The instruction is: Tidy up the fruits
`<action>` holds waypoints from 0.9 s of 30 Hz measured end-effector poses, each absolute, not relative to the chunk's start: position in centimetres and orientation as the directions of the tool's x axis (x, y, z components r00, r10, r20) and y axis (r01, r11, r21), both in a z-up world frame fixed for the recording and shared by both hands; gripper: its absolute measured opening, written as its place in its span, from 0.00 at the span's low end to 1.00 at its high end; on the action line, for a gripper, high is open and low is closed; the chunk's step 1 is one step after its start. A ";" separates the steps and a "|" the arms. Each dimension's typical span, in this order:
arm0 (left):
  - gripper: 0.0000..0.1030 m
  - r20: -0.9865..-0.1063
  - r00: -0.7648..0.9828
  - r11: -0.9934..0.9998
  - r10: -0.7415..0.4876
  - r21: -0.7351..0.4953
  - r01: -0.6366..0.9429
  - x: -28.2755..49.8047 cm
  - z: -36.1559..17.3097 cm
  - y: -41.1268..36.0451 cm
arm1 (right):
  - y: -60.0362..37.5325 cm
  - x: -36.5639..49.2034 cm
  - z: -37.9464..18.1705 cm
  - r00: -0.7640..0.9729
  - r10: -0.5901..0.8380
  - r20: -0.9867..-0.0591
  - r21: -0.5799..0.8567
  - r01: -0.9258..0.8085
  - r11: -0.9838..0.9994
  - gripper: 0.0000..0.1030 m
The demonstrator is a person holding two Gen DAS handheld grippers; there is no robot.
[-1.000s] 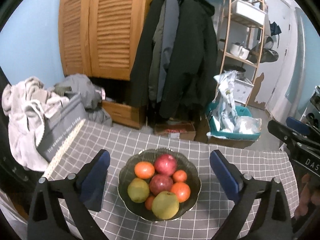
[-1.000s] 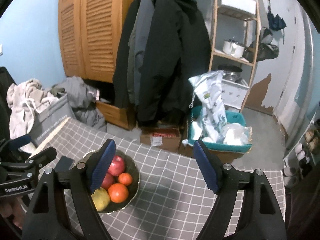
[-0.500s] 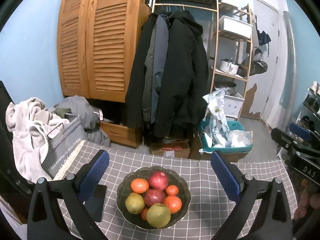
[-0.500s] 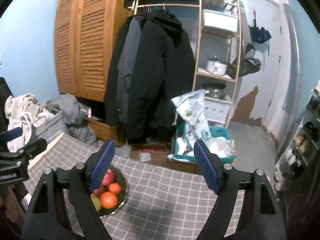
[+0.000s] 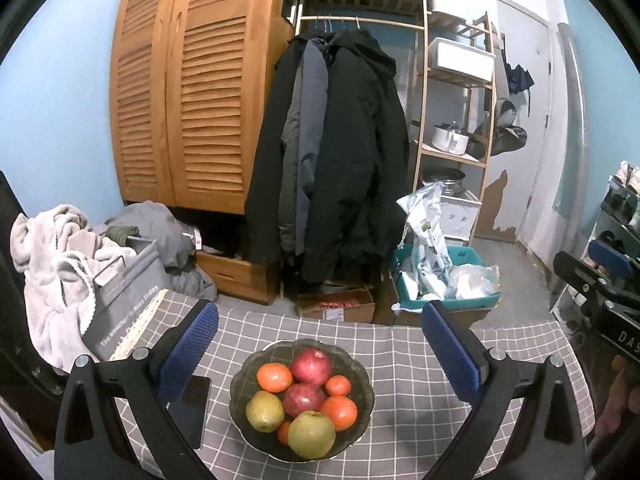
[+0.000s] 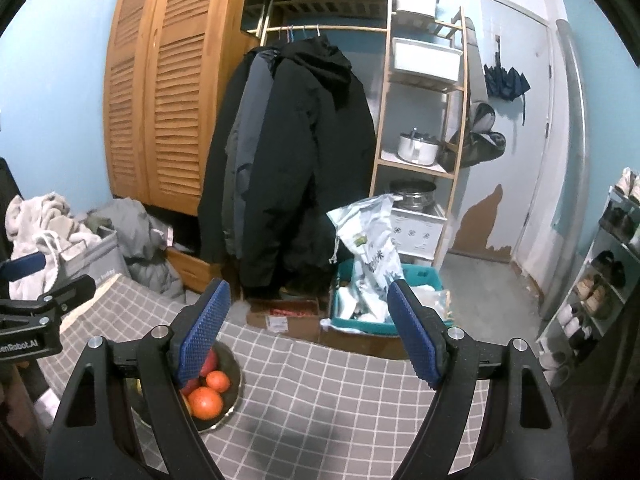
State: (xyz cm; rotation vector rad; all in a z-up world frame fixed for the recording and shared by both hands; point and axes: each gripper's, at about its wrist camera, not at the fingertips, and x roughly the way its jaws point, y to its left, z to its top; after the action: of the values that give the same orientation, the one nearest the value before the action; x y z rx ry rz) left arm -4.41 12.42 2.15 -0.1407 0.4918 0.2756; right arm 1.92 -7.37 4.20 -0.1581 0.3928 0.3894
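The fruits sit heaped in a dark bowl on the checked desk; both hand-held grippers, left and right, are spread and empty; round, firm, likely slippery, so pinch across the middle.

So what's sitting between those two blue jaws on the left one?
In the left wrist view, the left gripper stands open, and the fruit bowl sits on the checked tablecloth beyond the gap between its jaws, untouched.

Grey white-checked tablecloth, red, orange and green fruits, blue gripper pads
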 end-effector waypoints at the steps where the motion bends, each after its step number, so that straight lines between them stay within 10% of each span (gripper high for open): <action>1: 0.99 -0.480 0.847 0.954 0.227 -0.067 -0.293 -4.5 2.2 12.3 | -7.4 1.9 4.2 0.852 0.337 -0.400 -0.076 -0.397 0.915 0.77; 27: 0.99 -0.462 0.840 0.947 0.284 -0.002 -0.321 -4.5 2.9 11.7 | -7.1 1.8 4.0 0.849 0.343 -0.402 -0.073 -0.403 0.912 0.78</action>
State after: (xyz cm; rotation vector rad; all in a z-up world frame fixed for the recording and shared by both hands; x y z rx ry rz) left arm -4.47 11.69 2.92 -0.0800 0.4756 0.3198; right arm 1.80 -7.05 3.95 -0.1572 0.3937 0.3947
